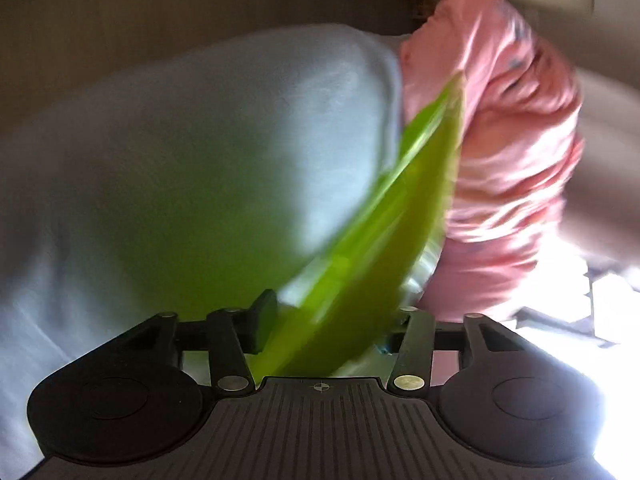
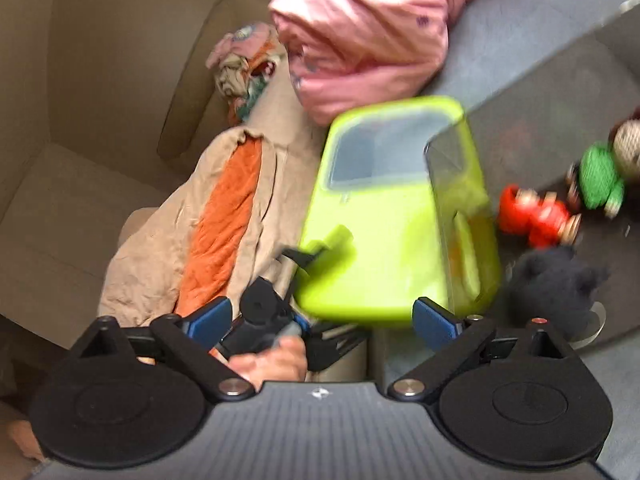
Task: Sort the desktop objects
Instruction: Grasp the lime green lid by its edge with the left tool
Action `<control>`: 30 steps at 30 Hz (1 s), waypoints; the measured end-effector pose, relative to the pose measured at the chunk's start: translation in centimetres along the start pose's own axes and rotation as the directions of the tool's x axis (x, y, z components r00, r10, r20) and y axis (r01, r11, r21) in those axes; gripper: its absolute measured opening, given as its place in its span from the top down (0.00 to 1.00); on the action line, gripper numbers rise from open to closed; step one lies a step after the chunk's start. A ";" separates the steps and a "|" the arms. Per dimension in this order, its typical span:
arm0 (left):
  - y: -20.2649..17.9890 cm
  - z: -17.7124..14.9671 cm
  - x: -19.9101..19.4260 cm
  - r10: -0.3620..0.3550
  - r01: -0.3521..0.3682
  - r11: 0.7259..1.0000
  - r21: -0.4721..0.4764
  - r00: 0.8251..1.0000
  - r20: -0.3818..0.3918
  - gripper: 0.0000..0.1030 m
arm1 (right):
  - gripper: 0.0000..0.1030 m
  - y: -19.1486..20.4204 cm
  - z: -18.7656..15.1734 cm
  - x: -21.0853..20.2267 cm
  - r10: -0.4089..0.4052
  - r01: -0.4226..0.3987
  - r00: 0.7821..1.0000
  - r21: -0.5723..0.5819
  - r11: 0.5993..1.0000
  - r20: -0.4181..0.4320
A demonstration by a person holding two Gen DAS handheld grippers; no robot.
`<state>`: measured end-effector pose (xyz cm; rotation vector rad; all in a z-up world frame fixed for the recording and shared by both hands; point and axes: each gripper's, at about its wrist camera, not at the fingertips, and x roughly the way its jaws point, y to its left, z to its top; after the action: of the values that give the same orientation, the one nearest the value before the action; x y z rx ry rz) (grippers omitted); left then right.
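A lime green lid with a clear window (image 2: pixel 384 216) is held in the air beside a dark glass table (image 2: pixel 560 112). My left gripper (image 1: pixel 324 320) is shut on the lid (image 1: pixel 380 248), which fills the space between its jaws; the same gripper shows in the right wrist view (image 2: pixel 320 248) clamping the lid's lower left corner. My right gripper (image 2: pixel 320 316) is open and empty, its blue pads (image 2: pixel 434 316) wide apart just below the lid. Knitted toys lie on the table: a red one (image 2: pixel 536 216), a green one (image 2: pixel 600 178) and a black one (image 2: pixel 556 280).
A pink quilted jacket (image 2: pixel 368 32) lies on a grey-blue cushion (image 1: pixel 200 140) behind the lid. A beige and orange cloth (image 2: pixel 216 224) and a flowered cloth (image 2: pixel 244 68) lie on the beige sofa (image 2: pixel 80 140) at the left.
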<state>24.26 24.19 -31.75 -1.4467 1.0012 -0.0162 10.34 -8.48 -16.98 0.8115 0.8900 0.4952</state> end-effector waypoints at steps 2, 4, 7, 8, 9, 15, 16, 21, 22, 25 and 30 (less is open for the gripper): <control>-0.4 0.1 0.1 -0.015 0.014 0.999 0.037 0.999 0.030 0.64 | 0.05 -0.4 -0.3 -0.2 -0.030 0.032 0.998 -0.034 0.999 0.049; 0.9 1.0 0.0 -0.159 0.159 0.985 -0.069 0.987 0.003 0.82 | 0.05 -0.7 -0.8 0.4 -0.058 0.060 0.997 -0.030 0.998 0.051; 3.6 2.2 1.0 -0.378 0.350 0.883 -0.311 0.925 -0.031 0.75 | 0.05 -1.2 -1.8 2.1 -0.046 0.046 0.999 0.005 0.999 -0.014; 4.5 2.2 1.2 -0.414 0.379 0.851 -0.365 0.910 -0.019 0.75 | 0.05 -1.3 -2.1 2.7 -0.037 0.037 0.999 0.011 0.999 -0.033; 5.3 2.2 1.6 -0.455 0.411 0.807 -0.424 0.890 -0.004 0.75 | 0.05 -0.8 -2.3 3.6 -0.035 0.036 0.999 0.014 0.999 -0.040; 7.6 2.2 3.4 -0.591 0.502 0.668 -0.549 0.806 0.017 0.67 | 0.03 2.1 -3.0 9.4 0.006 0.001 0.995 0.067 0.998 -0.102; 7.6 2.3 3.5 -0.595 0.505 0.666 -0.550 0.804 0.018 0.64 | 0.04 2.2 -2.9 10.2 -0.013 0.020 0.995 0.072 0.997 -0.096; 9.4 1.8 2.4 -0.590 0.492 0.659 -0.568 0.807 0.015 0.57 | 0.14 1.8 -1.7 14.4 -0.248 0.257 0.965 0.127 0.958 -0.082; 9.6 1.9 2.1 -0.593 0.493 0.655 -0.573 0.805 0.015 0.57 | 0.14 1.2 -1.5 14.9 -0.269 0.278 0.960 0.167 0.946 -0.077; 9.1 1.9 1.6 -0.612 0.510 0.653 -0.560 0.791 0.007 0.57 | 0.15 -0.7 -1.1 16.3 -0.314 0.314 0.948 0.277 0.908 -0.048; 7.2 2.6 0.4 -0.633 0.560 0.696 -0.450 0.774 -0.017 0.46 | 0.60 -2.0 -1.0 16.3 -0.233 0.197 0.970 0.340 0.920 0.068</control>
<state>22.03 27.52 -38.35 -2.1678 0.6349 -0.4377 18.64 1.77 -26.85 1.0214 0.9633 0.1052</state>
